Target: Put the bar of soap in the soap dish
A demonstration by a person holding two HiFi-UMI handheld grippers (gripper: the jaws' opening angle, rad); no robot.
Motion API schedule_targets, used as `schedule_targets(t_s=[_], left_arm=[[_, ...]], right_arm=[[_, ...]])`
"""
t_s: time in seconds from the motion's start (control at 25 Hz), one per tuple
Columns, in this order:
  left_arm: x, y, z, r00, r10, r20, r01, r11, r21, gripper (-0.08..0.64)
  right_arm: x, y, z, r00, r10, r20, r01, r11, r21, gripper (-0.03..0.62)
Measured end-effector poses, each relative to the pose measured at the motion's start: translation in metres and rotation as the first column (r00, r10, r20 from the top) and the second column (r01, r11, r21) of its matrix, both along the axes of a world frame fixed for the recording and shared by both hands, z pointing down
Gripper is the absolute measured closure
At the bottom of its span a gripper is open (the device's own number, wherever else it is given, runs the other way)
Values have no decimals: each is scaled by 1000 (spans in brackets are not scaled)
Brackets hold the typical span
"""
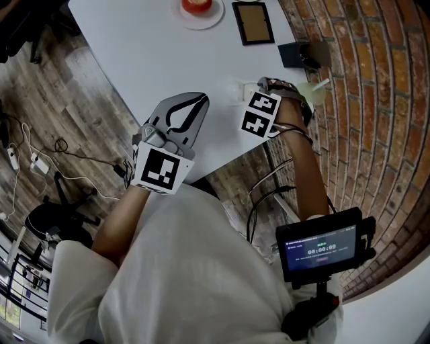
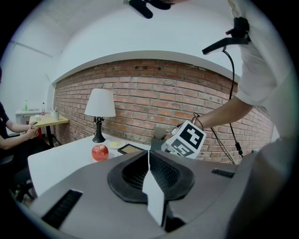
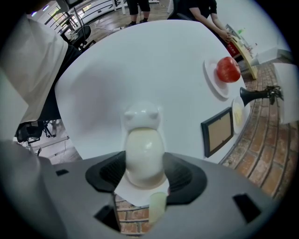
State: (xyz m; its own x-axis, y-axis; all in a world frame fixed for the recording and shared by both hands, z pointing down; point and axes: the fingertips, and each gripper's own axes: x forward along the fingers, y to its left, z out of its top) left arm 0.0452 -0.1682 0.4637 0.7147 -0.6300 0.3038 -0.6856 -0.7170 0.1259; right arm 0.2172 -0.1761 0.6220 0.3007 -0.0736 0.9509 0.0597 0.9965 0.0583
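A pale cream bar of soap (image 3: 144, 154) sits between the jaws of my right gripper (image 3: 145, 173), which is shut on it. Just beyond the soap a white soap dish (image 3: 140, 115) with two small ears stands on the white table (image 3: 140, 65), close to the table's near edge. In the head view the right gripper's marker cube (image 1: 260, 113) covers the jaws, and a bit of the white dish (image 1: 240, 90) shows beside it. My left gripper (image 1: 193, 102) hovers over the table edge to the left, jaws shut with nothing in them (image 2: 149, 156).
A red apple (image 1: 198, 5) on a white plate (image 3: 211, 81), a dark picture frame (image 1: 253, 21) and a black object (image 1: 295, 54) lie farther along the table by the brick wall (image 1: 363, 101). A white-shaded lamp (image 2: 100, 105) stands at the far end. A person sits beyond.
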Motion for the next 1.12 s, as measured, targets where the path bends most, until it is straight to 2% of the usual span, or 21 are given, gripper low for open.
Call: schedule_targets(t_s=[0.24,0.4,0.56,0.96,1.04,1.12], left_arm=[[1,2,1,1000,5,-2,-5,1000,2,546],[4,2,3,1000,15,1,-15,1000,-2,546],[7,-3,2,999,31,-9,-31,1000,2,546],[7,-11,-4,997,74,-4,-73,997,13,546],[7,-12,-6,996,85,-6,-85,996,14,546],[5,-14,-8,995,98,-6,-98,995,11,546]], right_arm=[[3,1,-2,999,33,14,-33,999,-6,334],[12,-3,-11,989,137,54,-136,991,-12,334],[19,-9,-19,966,233,113,-233,972,-10,334],[30,-8,-32,874,421,244,-425,904,-37,334],[27,-8,-37,841,457,289,-466,884,-42,334],[19,-8,-40,791,505,344,-517,854,-64,336]])
